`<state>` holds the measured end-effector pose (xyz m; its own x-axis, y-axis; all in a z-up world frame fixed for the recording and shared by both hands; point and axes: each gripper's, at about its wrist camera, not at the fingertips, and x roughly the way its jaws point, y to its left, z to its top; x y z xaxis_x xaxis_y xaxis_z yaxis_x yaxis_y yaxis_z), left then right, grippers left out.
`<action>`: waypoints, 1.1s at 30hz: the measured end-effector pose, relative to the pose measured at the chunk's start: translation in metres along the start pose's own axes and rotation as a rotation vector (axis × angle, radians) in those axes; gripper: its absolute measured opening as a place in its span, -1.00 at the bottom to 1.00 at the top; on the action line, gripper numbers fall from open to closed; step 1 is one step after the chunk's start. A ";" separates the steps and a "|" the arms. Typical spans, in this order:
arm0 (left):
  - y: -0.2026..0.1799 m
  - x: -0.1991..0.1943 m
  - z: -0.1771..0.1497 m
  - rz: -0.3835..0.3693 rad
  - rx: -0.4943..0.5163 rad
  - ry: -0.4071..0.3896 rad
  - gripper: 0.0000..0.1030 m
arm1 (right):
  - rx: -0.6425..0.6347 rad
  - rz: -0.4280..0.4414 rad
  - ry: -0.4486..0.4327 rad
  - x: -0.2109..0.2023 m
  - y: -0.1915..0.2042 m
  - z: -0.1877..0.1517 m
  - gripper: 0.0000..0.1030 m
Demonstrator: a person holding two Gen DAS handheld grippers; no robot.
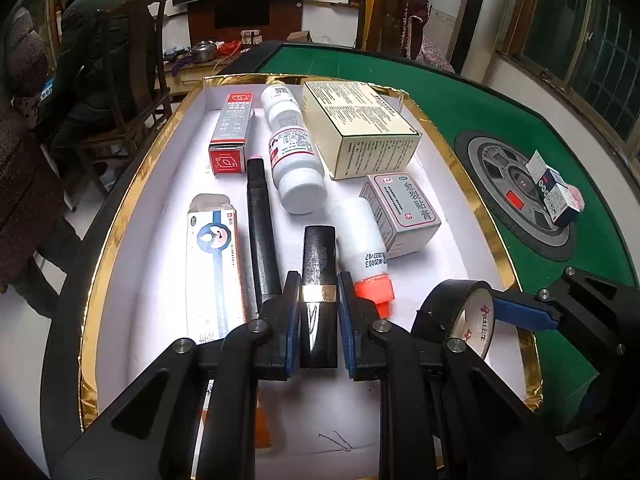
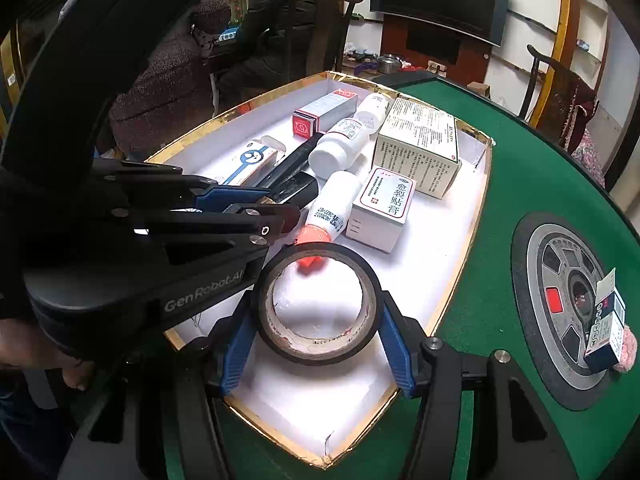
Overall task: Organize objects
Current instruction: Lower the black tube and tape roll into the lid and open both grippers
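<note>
Green felt covered the surface, and on it sat a white tray edged in gold foil. Over the near end of that tray the left tongs were clamped tight on a black tube with a gold band, its length running between the blue pads. Beside them the right tongs stood partly open, pressing both pads on a roll of black tape held above the tray's near corner. Farther in lay an orange-capped white bottle, a black marker, a silver box, a cream box and a larger white bottle. Well apart, a small blue box rested on the surface's round centre panel.
</note>
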<state>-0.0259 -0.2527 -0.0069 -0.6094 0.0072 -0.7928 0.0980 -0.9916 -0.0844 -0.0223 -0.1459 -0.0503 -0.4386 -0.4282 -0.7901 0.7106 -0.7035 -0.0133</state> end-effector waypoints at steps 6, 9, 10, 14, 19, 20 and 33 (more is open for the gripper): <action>0.001 0.003 0.000 0.012 -0.005 0.013 -0.66 | 0.001 0.002 0.002 0.002 -0.002 0.001 0.14; 0.005 0.005 0.000 0.015 -0.026 0.021 -0.66 | 0.000 0.010 0.003 0.001 -0.001 0.001 0.20; 0.005 0.005 0.001 0.014 -0.030 0.020 -0.66 | 0.000 0.018 0.002 0.000 -0.001 0.002 0.24; 0.008 0.006 0.002 0.004 -0.046 0.021 -0.64 | 0.001 0.022 -0.005 -0.004 0.000 0.003 0.35; 0.013 -0.001 0.005 -0.035 -0.082 -0.012 -0.16 | 0.014 0.030 -0.038 -0.014 -0.002 0.005 0.37; 0.014 -0.003 0.005 -0.039 -0.089 -0.023 -0.15 | 0.017 0.036 -0.047 -0.016 -0.003 0.005 0.38; 0.008 -0.020 0.011 -0.145 -0.097 -0.129 -0.12 | 0.230 0.054 -0.183 -0.071 -0.067 -0.011 0.44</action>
<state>-0.0214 -0.2619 0.0153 -0.7176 0.1262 -0.6849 0.0736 -0.9642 -0.2547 -0.0328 -0.0619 0.0003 -0.5104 -0.5485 -0.6623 0.6014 -0.7782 0.1810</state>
